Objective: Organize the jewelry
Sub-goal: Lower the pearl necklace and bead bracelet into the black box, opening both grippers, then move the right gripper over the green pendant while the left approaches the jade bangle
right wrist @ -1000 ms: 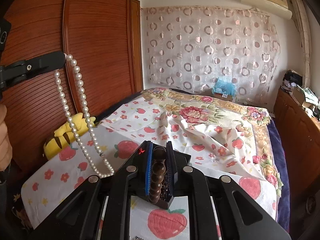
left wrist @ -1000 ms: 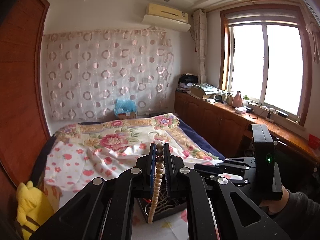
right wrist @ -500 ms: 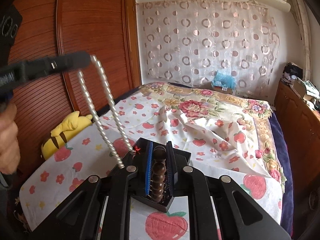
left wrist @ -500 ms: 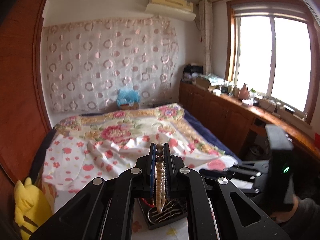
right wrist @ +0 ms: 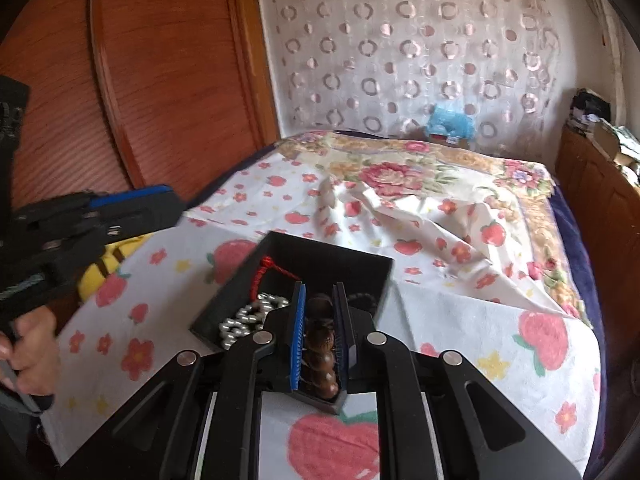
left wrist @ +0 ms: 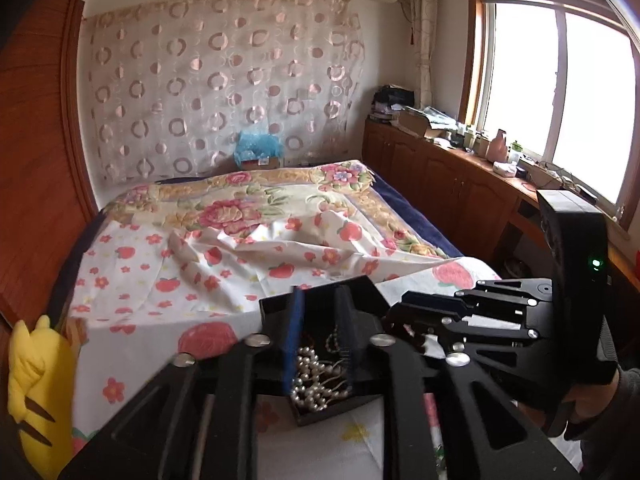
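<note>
A black jewelry box [right wrist: 316, 256] sits on the strawberry-print cloth on the bed. A white pearl necklace [left wrist: 314, 384] lies heaped inside it, also showing in the right wrist view [right wrist: 244, 320]. My left gripper [left wrist: 318, 308] is open just above the box, its fingers apart with the pearls below between them. My right gripper [right wrist: 320, 300] is shut on a brown bead bracelet [right wrist: 320, 344] and holds it over the box's near corner. A red cord [right wrist: 266, 268] lies in the box's left part.
A yellow plush toy [left wrist: 32, 384] lies at the bed's left edge beside the wooden wardrobe [right wrist: 160, 80]. A crumpled fold of the cloth [right wrist: 420, 216] rises behind the box. Wooden cabinets [left wrist: 440, 176] run along the right wall under the window.
My left gripper lowered over the box, opened and let go of the pearl necklace, which now lies in the box. My right gripper keeps its hold on the brown beads.
</note>
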A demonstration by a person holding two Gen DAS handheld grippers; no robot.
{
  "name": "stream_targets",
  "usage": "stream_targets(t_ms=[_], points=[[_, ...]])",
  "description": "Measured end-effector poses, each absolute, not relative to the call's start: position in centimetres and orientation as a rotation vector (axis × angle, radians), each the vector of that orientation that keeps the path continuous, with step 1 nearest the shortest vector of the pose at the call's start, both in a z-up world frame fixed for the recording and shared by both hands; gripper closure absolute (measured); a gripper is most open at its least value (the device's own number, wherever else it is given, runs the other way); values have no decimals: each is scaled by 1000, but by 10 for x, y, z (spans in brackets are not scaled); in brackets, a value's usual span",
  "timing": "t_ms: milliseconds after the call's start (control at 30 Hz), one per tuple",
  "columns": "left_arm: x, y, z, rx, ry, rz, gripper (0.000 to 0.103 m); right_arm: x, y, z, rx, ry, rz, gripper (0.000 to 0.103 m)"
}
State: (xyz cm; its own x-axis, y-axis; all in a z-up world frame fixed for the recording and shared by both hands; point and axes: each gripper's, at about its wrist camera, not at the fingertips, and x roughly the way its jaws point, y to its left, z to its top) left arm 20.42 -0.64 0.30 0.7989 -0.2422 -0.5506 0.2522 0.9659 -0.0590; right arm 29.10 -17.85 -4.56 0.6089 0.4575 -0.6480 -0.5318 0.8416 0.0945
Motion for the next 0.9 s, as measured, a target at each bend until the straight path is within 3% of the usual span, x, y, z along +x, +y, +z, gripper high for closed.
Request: stream_targets(t_ms=[33,100,133,367,467,567,667,900], points=[[202,-8,3,20,588,-263,77,290,-180,-47,-104,713,578,86],[196,-6,-2,28,598,-259,77,288,-184,-47,-84,710,585,69],[191,-4,-5,35,604,-255,77,286,-186,-47,-81,703,583,66],[169,4,-30,81,669,-227,76,260,-201,-43,-138,664,570,66],[162,6,-36,79,684,-221,66,245,-208,-43,-150,653,575,66],[152,8,-42,85,693,-220,64,226,-215,-49,-165,663,588,66],[141,8,-49,92,707,-225,50,210,-219,-58,-163,690,606,66],[120,5,-69,99,756,-242,48,180,-221,-86,-196,742,597,66]])
